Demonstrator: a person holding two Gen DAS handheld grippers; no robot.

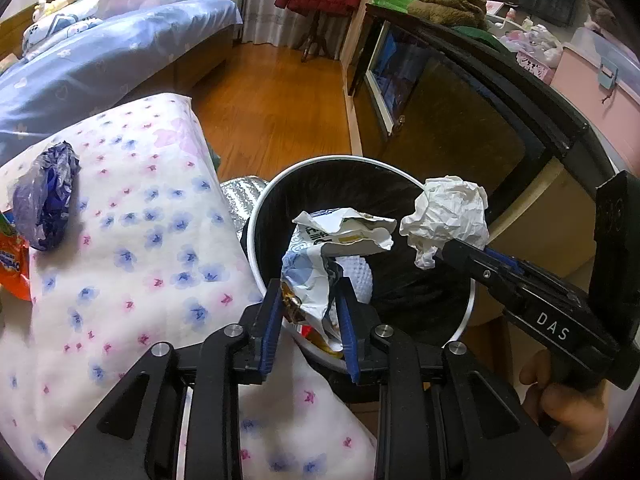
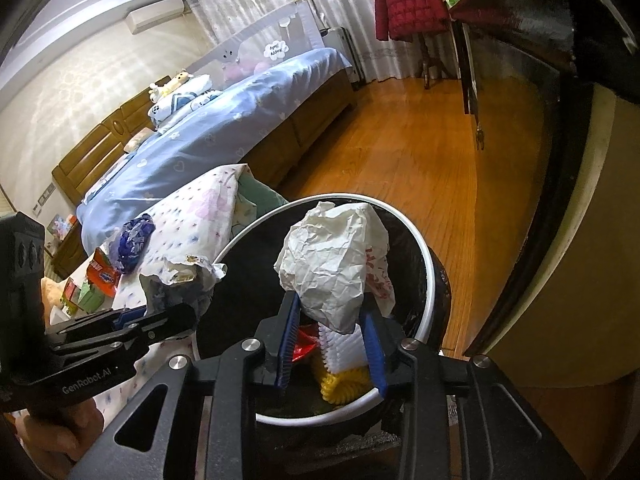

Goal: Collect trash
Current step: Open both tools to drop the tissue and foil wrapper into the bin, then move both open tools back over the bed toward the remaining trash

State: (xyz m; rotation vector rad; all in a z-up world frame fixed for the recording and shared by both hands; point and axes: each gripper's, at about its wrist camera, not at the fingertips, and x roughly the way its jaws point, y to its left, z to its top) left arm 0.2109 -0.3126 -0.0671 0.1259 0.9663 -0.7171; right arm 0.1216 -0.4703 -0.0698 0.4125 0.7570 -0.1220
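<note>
Over the round white-rimmed trash bin [image 1: 256, 216] both grippers hang side by side. The left gripper [image 1: 310, 280] has its jaws clamped on a crumpled printed wrapper [image 1: 340, 236], white and pale blue with some gold showing low between the blue pads; the wrapper sits above the near side of the bin's mouth. Just to its right, the right gripper [image 2: 330, 312] has a crumpled ball of white paper [image 2: 332, 268] between its jaws, above the middle of the bin, though the pads stand a little apart at the paper's sides and I cannot tell whether they press on it. A black liner lines the bin, and inside lie a red scrap [image 2: 304, 344], something white and ribbed, and a yellow ribbed piece [image 2: 344, 388]. Beside the bin on the left is a floral quilt [image 1: 132, 248] with a crumpled purple bag [image 1: 46, 196] resting on it and an orange packet [image 1: 14, 260] at its edge. A bed with blue covers [image 2: 224, 132] stands farther back on the wooden floor [image 1: 272, 108], and a red jacket [image 2: 408, 4] hangs by the curtains
</note>
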